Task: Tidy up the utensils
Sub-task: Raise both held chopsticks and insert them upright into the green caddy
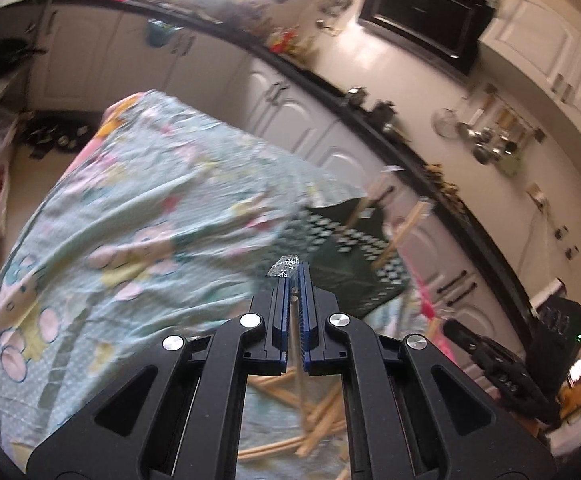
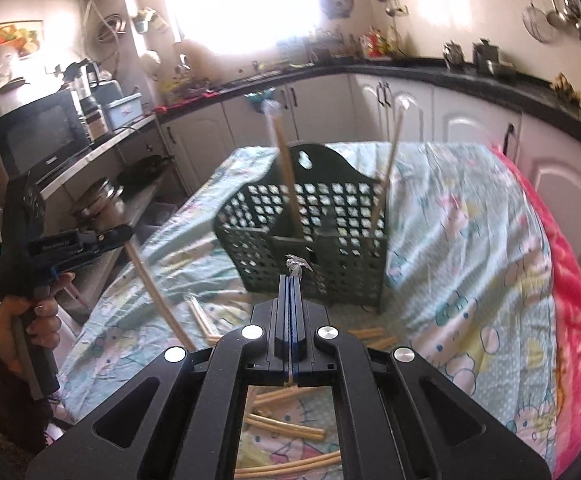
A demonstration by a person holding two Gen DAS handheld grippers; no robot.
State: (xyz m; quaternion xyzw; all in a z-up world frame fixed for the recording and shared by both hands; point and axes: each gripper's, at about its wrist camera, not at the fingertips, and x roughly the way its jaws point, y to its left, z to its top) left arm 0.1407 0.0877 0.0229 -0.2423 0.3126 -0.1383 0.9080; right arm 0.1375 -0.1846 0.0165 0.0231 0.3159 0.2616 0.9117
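My left gripper is closed on a thin wooden stick; a crinkled foil tip shows just past my fingertips, and the stick's shaft runs back between the blue pads. The right-wrist view shows this same gripper from the side, gripped by a hand, with the stick slanting down from it toward the table.

My right gripper is likewise pressed shut on a second stick, whose foil end pokes out beyond the fingertips.

The dark green basket with lattice walls stands on the patterned cloth, straight ahead of my right gripper. Two sticks already stand in it: one leaning left near the basket's middle, another at its right rear corner, both with their foil tips uppermost.

Loose sticks lie in a heap on the cloth beneath both grippers. A pink blanket edges the cloth on the right.
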